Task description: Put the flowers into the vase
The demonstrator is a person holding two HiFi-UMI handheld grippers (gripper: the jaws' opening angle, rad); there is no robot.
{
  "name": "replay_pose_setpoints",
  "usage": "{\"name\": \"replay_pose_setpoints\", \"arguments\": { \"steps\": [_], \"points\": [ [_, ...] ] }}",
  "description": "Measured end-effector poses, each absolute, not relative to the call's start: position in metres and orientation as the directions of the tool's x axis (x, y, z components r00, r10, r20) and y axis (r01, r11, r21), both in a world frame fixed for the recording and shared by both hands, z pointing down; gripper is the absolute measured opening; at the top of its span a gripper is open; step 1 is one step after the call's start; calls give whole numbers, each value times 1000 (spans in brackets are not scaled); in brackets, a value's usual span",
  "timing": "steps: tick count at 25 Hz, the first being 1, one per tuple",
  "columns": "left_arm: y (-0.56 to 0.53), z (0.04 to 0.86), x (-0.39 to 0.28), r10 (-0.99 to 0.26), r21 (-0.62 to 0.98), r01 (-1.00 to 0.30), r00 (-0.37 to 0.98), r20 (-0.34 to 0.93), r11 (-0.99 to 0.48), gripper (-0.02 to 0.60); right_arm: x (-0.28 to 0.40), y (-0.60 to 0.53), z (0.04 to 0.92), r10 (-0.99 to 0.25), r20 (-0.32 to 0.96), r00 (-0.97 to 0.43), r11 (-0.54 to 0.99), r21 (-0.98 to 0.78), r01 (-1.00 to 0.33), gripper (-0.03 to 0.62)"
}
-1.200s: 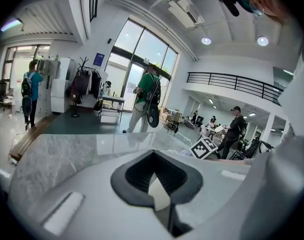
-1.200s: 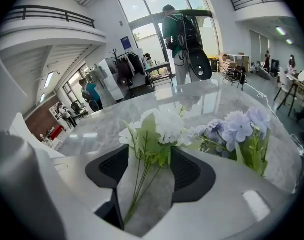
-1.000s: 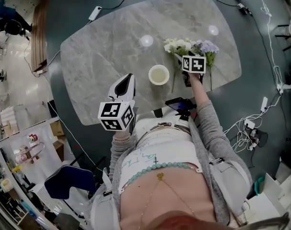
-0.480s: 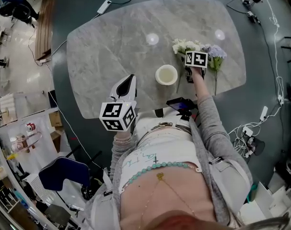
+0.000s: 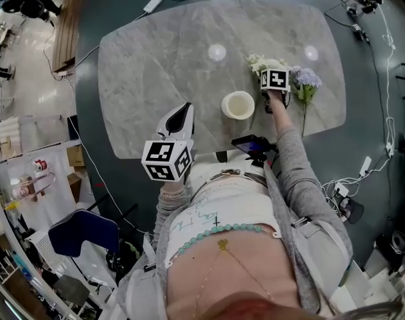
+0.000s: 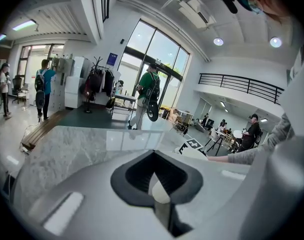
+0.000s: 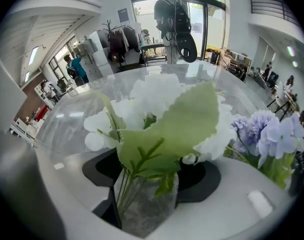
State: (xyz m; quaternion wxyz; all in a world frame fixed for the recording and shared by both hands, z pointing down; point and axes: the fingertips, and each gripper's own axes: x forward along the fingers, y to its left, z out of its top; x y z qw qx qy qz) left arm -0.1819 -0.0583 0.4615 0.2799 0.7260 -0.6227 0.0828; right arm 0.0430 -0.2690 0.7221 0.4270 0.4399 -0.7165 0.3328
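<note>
The right gripper (image 7: pixel 144 204) holds its jaws apart, just closing, stems of the white flowers (image 7: pixel 162 96) between them. The vase (image 5: pixel 238 105) sits just to its left in the head view.

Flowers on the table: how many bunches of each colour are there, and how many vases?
White flower bunch: 1
Purple flower bunch: 1
Vase: 1
Total: 3
</note>
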Motion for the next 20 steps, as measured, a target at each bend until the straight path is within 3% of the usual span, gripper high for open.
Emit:
{"name": "replay_pose_setpoints", "arguments": {
  "steps": [8,20],
  "points": [
    [-59,461,-182,-857,303,-950,216,467,-74,0,50,-272,727,-389,899,-201,415,-24,-910,255],
    [-59,459,-175,-856,297,-950,235,460,-100,0,50,-266,717,-488,809,-328,422,-111,-900,146]
  ]
}}
